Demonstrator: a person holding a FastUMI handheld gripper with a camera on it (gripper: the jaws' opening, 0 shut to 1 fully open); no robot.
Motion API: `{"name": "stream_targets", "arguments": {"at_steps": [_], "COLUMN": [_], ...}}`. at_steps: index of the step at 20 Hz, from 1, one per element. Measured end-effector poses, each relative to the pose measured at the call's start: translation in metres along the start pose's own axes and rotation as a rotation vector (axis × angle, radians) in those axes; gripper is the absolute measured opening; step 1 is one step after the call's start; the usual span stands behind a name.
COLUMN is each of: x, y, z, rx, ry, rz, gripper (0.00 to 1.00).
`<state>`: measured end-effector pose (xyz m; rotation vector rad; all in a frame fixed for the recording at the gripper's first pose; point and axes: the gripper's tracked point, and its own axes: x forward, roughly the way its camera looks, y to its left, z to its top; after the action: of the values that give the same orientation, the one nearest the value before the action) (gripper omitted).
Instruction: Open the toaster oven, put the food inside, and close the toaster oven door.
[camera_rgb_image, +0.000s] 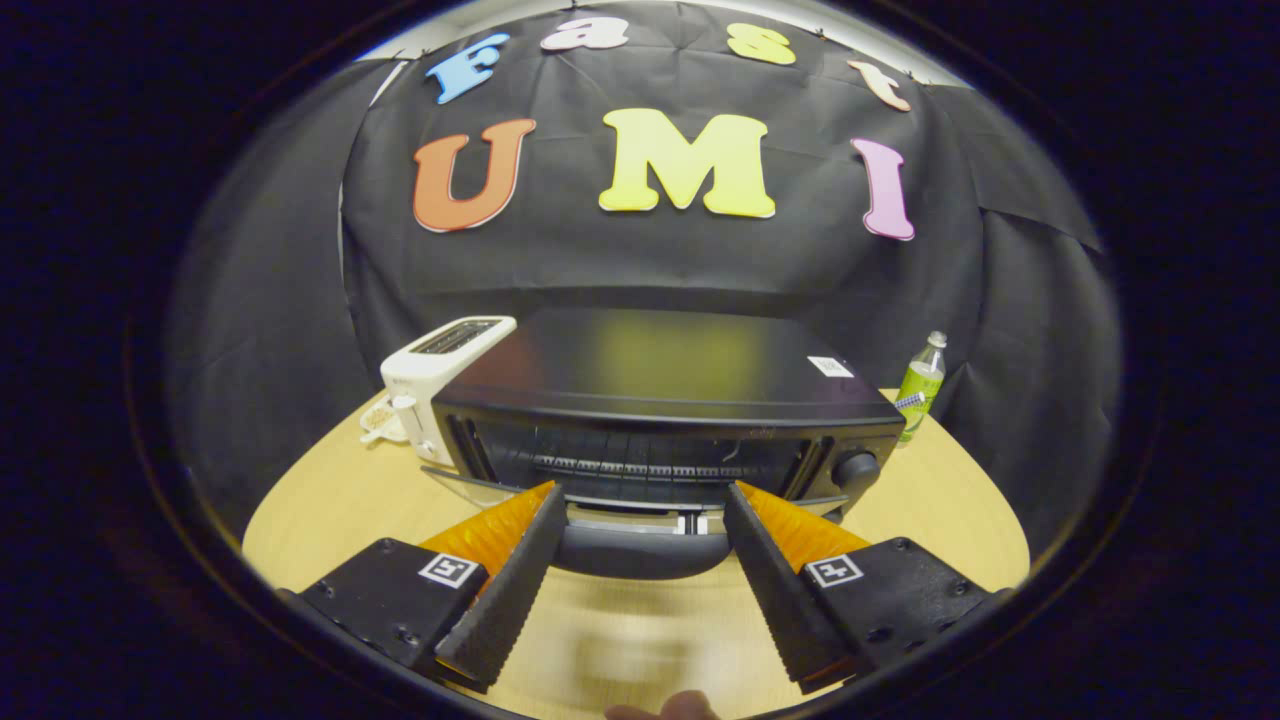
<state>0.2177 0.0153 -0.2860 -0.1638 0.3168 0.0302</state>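
Your tool is spread wide, its fingers flanking the handle of the toaster oven's lowered door without gripping it.

No legible text on any item. Toaster oven: a small white sticker on its top, near the knob-side corner; print too small to read. Green bottle, standing just beyond that same corner: label unreadable. White toaster, at the oven's opposite side: small mark, illegible.
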Motion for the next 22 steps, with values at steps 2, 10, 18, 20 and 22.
{"name": "stream_targets", "arguments": {"at_steps": [2, 10, 18, 20, 22], "x": [-0.009, -0.029, -0.085, -0.106, -0.127], "y": [0.000, 0.004, 0.003, 0.011, 0.021], "z": [-0.018, -0.099, -0.045, -0.026, -0.015], "rx": [0.001, -0.031, 0.010, 0.019, 0.032], "ry": [0.018, 0.166, 0.141, 0.157, 0.212], "rz": [-0.001, 0.039, 0.182, 0.292, 0.414], "gripper": [1.00, 1.00, 1.00, 1.00, 1.00]}}
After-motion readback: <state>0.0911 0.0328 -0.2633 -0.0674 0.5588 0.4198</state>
